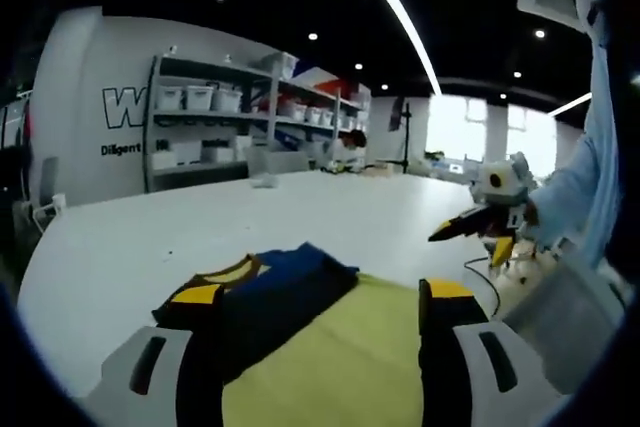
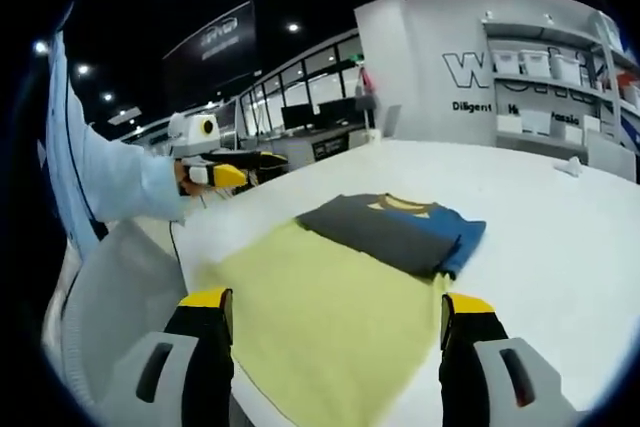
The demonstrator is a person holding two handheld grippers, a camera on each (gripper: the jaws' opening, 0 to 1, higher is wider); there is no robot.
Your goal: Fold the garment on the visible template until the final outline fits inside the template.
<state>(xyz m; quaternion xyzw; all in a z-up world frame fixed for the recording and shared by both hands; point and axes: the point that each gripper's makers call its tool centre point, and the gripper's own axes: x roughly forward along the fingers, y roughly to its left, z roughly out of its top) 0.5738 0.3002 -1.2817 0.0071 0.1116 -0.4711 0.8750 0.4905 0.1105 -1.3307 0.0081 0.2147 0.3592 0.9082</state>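
In the left gripper view, the left gripper (image 1: 322, 332) is hovering with its jaws standing apart, holding nothing, over the yellow template (image 1: 340, 357) that is lying on the white table (image 1: 130, 237). The folded garment (image 1: 262, 297), dark with blue and yellow trim, is resting on the template's far left part, its edge seeming to reach past onto the table. To the right, the right gripper (image 1: 470, 232) is floating above the table, jaws apart and empty, a light blue sleeve (image 1: 585, 182) behind it
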